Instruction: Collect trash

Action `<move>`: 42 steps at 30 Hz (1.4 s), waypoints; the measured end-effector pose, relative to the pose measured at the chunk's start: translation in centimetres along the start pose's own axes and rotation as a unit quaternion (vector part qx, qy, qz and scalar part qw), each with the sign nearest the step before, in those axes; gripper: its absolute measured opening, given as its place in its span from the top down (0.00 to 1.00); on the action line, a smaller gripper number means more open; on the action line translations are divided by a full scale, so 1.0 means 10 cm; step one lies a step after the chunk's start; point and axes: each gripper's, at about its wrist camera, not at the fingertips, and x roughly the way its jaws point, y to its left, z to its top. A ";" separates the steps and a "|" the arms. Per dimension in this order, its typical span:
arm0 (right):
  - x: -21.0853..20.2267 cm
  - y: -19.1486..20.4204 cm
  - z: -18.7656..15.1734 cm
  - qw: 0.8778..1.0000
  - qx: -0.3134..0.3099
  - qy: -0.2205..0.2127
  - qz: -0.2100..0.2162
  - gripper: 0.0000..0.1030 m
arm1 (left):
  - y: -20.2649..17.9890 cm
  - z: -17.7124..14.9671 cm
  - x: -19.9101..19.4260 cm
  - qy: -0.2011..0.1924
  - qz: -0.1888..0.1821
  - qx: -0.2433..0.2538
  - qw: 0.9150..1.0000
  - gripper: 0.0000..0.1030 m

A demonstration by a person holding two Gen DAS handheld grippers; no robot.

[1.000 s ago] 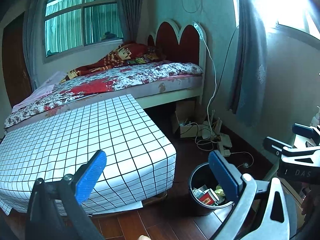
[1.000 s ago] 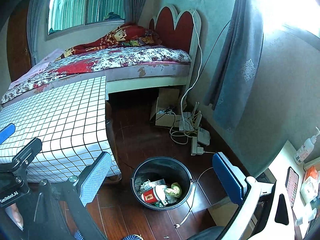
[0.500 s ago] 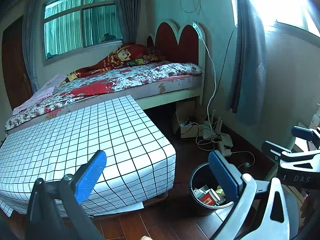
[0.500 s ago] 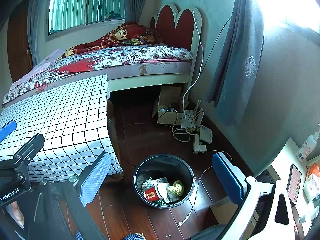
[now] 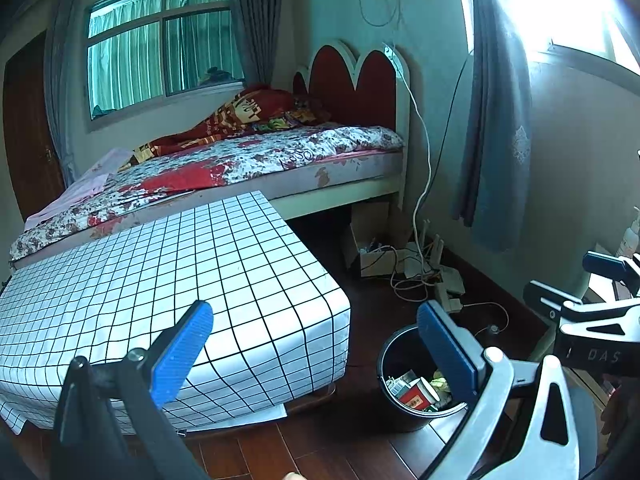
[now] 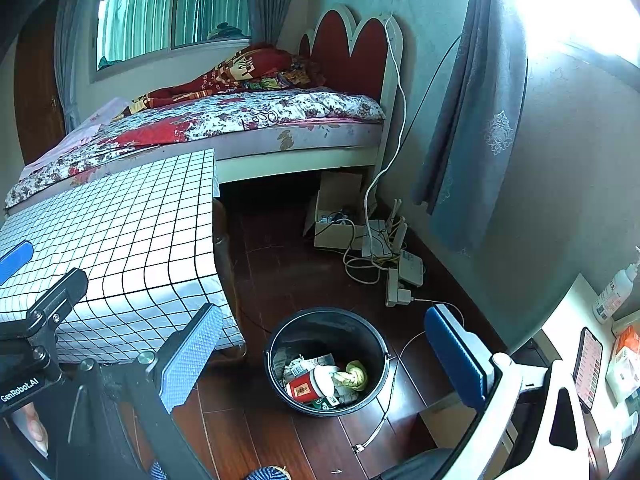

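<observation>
Both grippers, left gripper [image 5: 316, 344] and right gripper [image 6: 320, 354], hung empty, jaws apart, above a trash-filled black bin [image 6: 276, 344]; the checkered tabletop [image 5: 160, 272] lay bare.

A lived-in bedroom in a home.

A bed [image 6: 256, 128] with a floral cover, a crumpled red blanket [image 6: 240, 72] and a red scalloped headboard [image 6: 356, 48] stands under a curtained window [image 6: 172, 8]. Grey curtains [image 6: 476, 120] hang by a second bright window. On the dark wood floor [image 6: 288, 264] lie a power strip and tangled cables [image 6: 384, 264] beside a cardboard box [image 6: 336, 216], and a black bin [image 6: 328, 360] holds household rubbish. A checked cloth [image 5: 160, 280] covers a low table beside the bed.
</observation>
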 end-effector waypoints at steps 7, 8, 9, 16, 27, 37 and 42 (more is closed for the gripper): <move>0.00 0.00 0.00 1.000 0.000 0.000 0.000 0.01 | -0.02 0.00 0.00 -0.001 0.001 0.001 1.000 0.01; 0.00 0.00 0.00 1.000 0.000 0.000 0.000 0.01 | -0.02 0.00 0.00 -0.001 0.001 0.001 1.000 0.01; 0.00 0.00 0.00 1.000 -0.001 0.000 0.000 0.01 | -0.03 0.00 0.00 -0.001 0.001 0.001 1.000 0.01; 0.00 -0.02 0.01 1.000 -0.001 0.000 0.001 0.01 | -0.03 0.01 -0.01 -0.002 0.000 0.002 1.000 0.01; 0.01 -0.01 0.02 1.000 -0.003 0.000 0.000 0.01 | -0.04 0.01 -0.02 -0.002 -0.004 0.008 1.000 0.01; 0.01 -0.01 0.02 1.000 -0.003 0.001 0.000 0.01 | -0.03 0.00 -0.01 -0.002 -0.008 0.012 1.000 0.01; 0.01 -0.02 0.00 1.000 -0.001 0.001 -0.001 0.01 | 0.01 -0.01 -0.04 -0.017 -0.013 0.010 1.000 0.01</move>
